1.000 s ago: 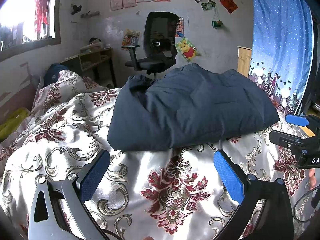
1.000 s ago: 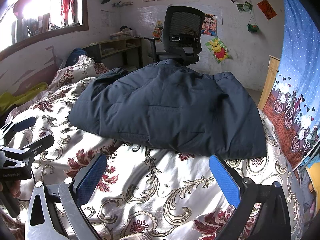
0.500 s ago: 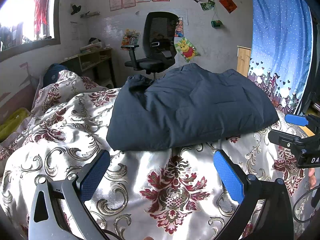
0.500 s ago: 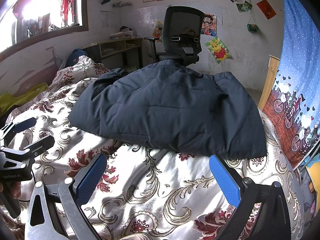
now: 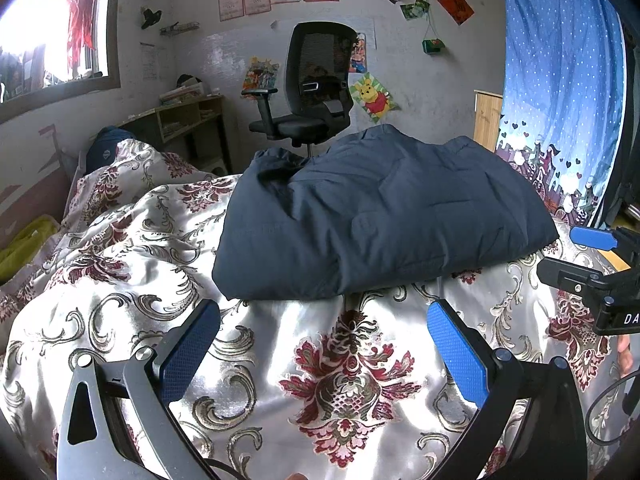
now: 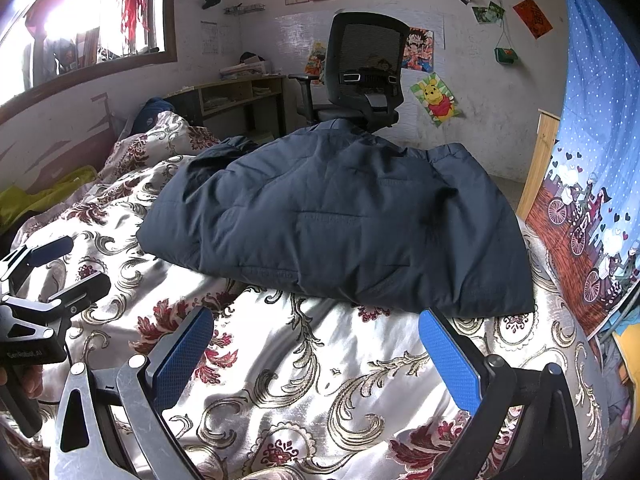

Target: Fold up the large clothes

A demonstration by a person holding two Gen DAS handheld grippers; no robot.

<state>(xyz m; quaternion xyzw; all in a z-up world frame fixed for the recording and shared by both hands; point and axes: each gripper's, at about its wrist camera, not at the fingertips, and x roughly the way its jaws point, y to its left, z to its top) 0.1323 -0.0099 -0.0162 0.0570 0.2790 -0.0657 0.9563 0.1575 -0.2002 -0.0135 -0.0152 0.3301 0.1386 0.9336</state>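
— Where's the jacket?
— The dark jacket (image 5: 380, 216) lies folded on the floral bedspread (image 5: 320, 380), at twelve o'clock from me.
— Your jaws?
— Left gripper (image 5: 324, 344) and right gripper (image 6: 316, 348) both gape, empty.

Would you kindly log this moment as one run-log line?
left gripper: open, empty | right gripper: open, empty | navy jacket: folded on bedspread, untouched

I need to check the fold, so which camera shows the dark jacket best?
The right wrist view: the dark jacket lies fully in frame, both near corners visible. The left wrist view shows it whole too, but more edge-on.
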